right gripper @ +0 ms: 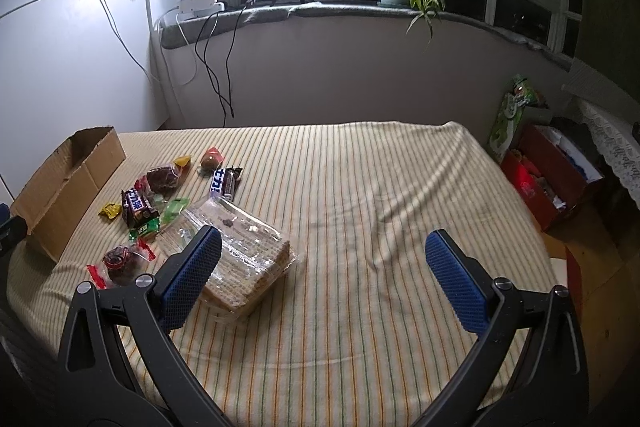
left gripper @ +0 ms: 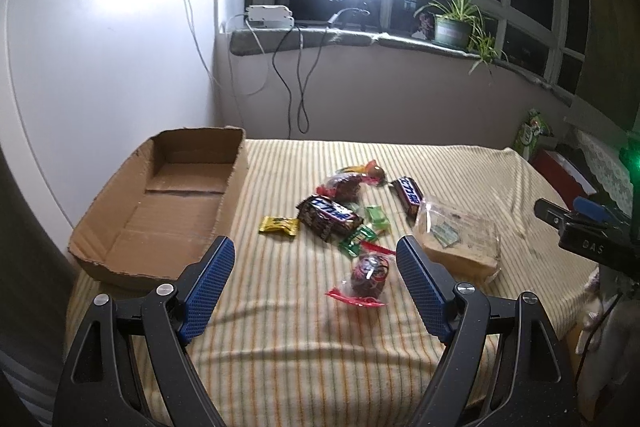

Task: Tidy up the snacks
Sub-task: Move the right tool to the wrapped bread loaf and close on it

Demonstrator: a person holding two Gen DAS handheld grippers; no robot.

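While both jaws gape empty, left gripper (left gripper: 316,253) hovers over red-wrapped dark candy (left gripper: 369,273); slippery wrapper may squirt toward striped cloth's (left gripper: 280,327) near edge, missing brown cardboard box (left gripper: 160,203).

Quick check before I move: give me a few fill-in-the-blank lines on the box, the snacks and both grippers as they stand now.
1. The cardboard box holds ____ snacks.
2. The snacks lie on a ____ cloth.
3. The left gripper and right gripper both have their jaws ____.
4. The biggest snack is the clear pack of ____.

Missing words: no; striped; open; wafers
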